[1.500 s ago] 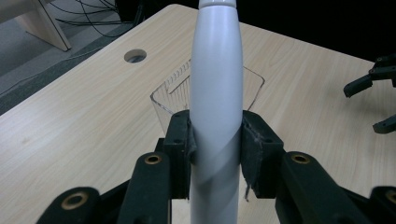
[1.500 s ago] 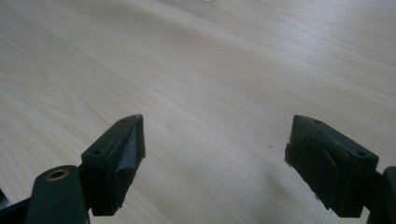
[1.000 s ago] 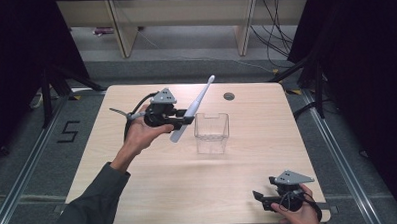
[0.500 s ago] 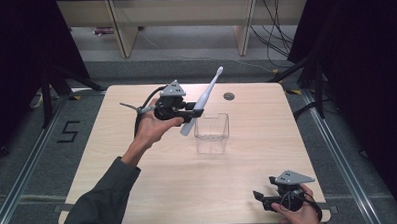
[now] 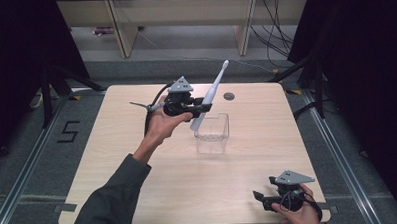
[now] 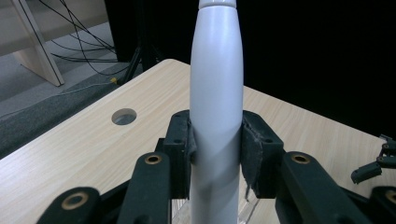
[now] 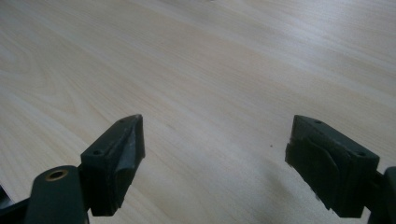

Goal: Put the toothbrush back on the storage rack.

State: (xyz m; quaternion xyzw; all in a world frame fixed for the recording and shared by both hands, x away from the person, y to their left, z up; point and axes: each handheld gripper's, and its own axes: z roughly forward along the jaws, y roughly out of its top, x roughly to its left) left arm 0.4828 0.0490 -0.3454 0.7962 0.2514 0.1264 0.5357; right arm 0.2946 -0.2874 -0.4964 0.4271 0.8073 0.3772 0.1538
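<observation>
High view shows the white electric toothbrush (image 5: 209,98) raised above the worktop (image 5: 139,184), tilted with its brush head toward the far edge and its butt end just over the near-left rim of the clear plastic box (image 5: 212,134), probably lined up to be dropped into it. The left claw (image 5: 202,108) clamps the handle near its middle, likely to keep the long body balanced. Left gripper view shows what the overhead angle cannot: both pads (image 6: 183,148) pressed flat against the handle's sides. Right gripper view shows the right claw (image 7: 215,154) wide open and empty, idle at the worktop's near right corner.
</observation>
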